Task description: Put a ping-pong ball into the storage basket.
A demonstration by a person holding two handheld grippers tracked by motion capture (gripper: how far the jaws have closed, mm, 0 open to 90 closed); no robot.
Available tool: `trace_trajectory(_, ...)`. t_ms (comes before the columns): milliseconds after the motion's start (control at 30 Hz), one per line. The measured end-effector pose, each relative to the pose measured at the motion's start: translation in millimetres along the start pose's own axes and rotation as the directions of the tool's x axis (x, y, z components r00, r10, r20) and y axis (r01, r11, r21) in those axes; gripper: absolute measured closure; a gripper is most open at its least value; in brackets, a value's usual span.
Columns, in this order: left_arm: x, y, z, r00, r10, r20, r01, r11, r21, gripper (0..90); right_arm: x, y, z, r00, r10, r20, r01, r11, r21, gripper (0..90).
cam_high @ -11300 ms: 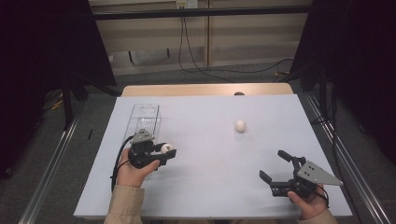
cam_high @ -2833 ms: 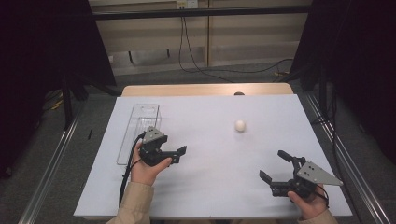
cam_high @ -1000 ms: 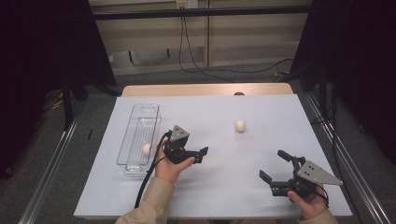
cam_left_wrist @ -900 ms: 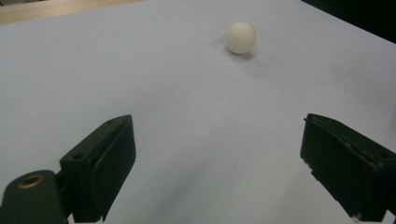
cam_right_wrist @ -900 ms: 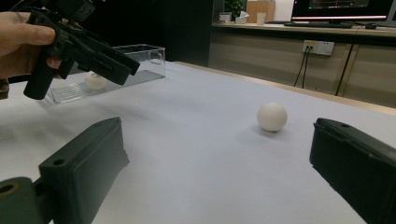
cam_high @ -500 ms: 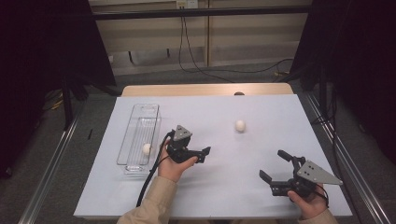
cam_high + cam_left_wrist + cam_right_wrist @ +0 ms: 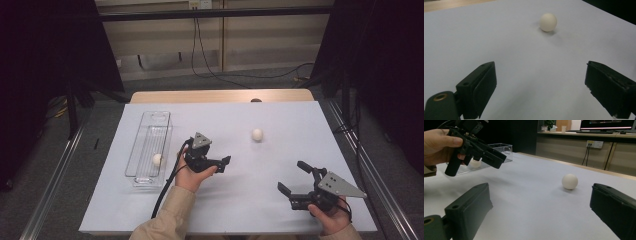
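A: On the white counter [image 7: 150, 210], one ball [image 7: 157, 159] already sits in the clear tray [image 7: 148, 129].

B: The other ball [image 7: 257, 134] lies loose at two o'clock of the left claw [image 7: 223, 164], spread empty; the right claw [image 7: 292, 177] spread too.

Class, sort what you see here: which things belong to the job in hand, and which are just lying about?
Job:
left gripper, open
loose ball on the table
clear tray
ball in tray

Lying about:
right gripper, open, idle
floor cables
wall socket
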State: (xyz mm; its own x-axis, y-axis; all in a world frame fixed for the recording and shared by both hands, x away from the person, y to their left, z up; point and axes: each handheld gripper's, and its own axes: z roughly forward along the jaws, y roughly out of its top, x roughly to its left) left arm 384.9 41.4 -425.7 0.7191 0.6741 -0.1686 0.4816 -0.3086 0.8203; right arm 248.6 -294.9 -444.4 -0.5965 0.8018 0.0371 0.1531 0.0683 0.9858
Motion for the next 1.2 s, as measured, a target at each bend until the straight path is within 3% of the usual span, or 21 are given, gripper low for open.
trace_trajectory(1200,-6.7,13.7,22.1,0.9999,-0.005,0.012,0.005,1.0,0.004,10.5,-0.8,-0.9,1.1,1.0,0.004,-0.007,-0.004,1.0,0.004,2.9)
